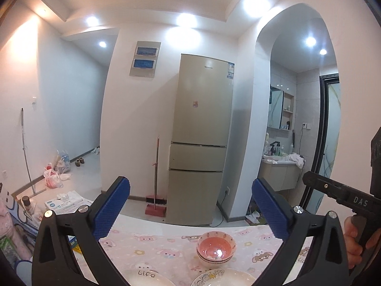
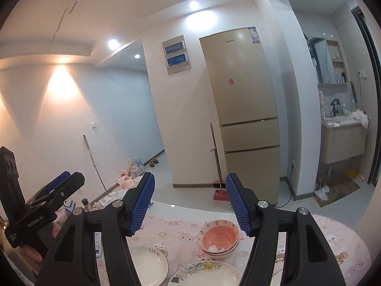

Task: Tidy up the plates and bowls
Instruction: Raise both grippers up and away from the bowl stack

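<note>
Both the left gripper [image 1: 190, 211] and right gripper [image 2: 189, 205] have released fingers, holding nothing. The stacked bowls [image 2: 219, 237] could tip if bumped.

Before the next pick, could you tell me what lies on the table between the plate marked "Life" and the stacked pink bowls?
In the right wrist view, only bare tablecloth separates the "Life" plate from the pink bowls.

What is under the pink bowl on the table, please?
The pink bowl sits nested on other bowls; their rims show below it, perhaps two. Under the stack lies the cartoon tablecloth. The lower bowls' insides are covered.
</note>
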Demonstrator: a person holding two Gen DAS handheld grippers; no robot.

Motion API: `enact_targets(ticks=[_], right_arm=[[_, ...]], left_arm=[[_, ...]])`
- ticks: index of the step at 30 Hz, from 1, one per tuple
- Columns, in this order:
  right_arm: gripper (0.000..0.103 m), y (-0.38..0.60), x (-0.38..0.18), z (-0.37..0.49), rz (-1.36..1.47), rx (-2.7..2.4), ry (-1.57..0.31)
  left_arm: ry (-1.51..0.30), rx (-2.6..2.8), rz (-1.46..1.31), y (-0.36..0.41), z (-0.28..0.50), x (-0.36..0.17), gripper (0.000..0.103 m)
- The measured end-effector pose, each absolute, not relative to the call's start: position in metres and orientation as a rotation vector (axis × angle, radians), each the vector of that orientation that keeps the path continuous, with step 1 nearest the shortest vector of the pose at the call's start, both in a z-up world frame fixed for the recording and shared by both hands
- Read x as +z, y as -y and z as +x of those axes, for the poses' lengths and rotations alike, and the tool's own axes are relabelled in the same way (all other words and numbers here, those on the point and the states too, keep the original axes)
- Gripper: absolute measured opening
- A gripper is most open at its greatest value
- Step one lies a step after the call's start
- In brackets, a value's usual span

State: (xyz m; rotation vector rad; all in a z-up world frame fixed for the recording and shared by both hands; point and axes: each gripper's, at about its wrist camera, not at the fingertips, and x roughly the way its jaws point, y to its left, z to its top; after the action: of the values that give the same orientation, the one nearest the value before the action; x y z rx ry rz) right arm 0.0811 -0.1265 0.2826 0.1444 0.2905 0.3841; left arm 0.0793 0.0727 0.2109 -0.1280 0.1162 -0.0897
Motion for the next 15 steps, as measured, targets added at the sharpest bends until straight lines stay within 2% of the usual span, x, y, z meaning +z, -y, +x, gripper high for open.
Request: enact_targets(ticks=[7, 15], right_arm=[[0.065, 0.093, 0.279, 0.054, 0.109, 0.417, -0.317], [0.065, 0.046, 0.231, 0.083, 0.080, 0.454, -0.435]], left_arm=[[-0.125, -0.071, -0.136, -0.089, 0.051, 0.204, 0.102], [-0.188, -0.003, -0.178, -0.125, 0.034, 0.165, 0.102]])
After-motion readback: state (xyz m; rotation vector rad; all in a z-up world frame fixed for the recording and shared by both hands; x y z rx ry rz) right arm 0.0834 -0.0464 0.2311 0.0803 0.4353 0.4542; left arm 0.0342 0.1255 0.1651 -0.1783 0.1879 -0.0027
